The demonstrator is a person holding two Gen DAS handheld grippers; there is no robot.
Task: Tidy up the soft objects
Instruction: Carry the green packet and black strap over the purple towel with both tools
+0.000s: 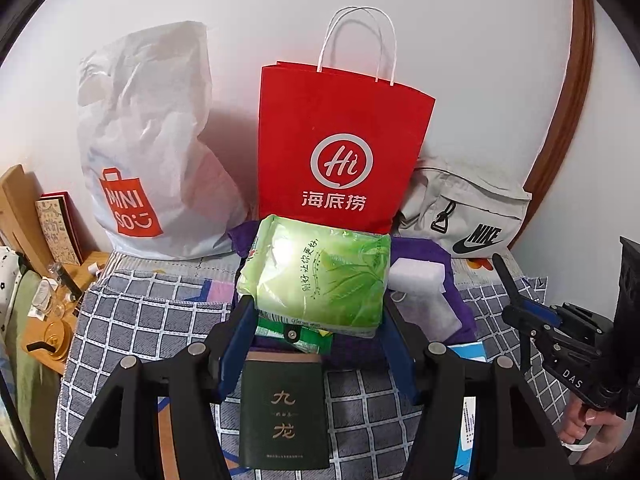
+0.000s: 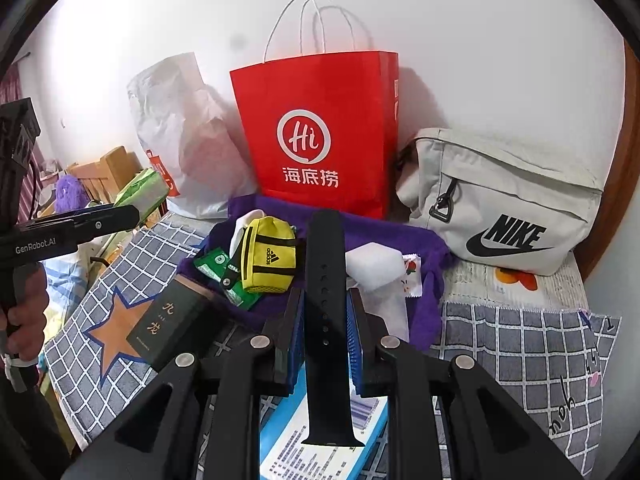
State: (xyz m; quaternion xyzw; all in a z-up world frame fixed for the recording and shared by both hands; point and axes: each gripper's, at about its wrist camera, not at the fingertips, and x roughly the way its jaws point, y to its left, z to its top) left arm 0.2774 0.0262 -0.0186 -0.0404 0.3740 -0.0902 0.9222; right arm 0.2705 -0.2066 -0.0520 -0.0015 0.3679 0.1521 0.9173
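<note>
- Against a white wall [image 1: 460, 60], a checked grey-and-white blanket [image 1: 152, 328] is seen spread over a bed.
- A red paper carrier bag with white cord handles [image 1: 340, 140] is stood upright at the wall, between a white crumpled plastic shopping bag [image 1: 152, 140] and a pale grey fabric sling bag [image 2: 508, 200].
- A soft green plastic-wrapped tissue pack [image 1: 324, 276] is gripped in the left claw [image 1: 316, 312], jaws about half open around it, raised above a purple cloth [image 2: 400, 236].
- A black rubber watch strap [image 2: 326, 320] is clamped in the right claw [image 2: 326, 312], jaws narrow.
- On the purple cloth, a small yellow zipped pouch [image 2: 268, 256] and a white foam block [image 2: 374, 264] are noted.
- A dark green booklet [image 1: 280, 408] is laid on the blanket.
</note>
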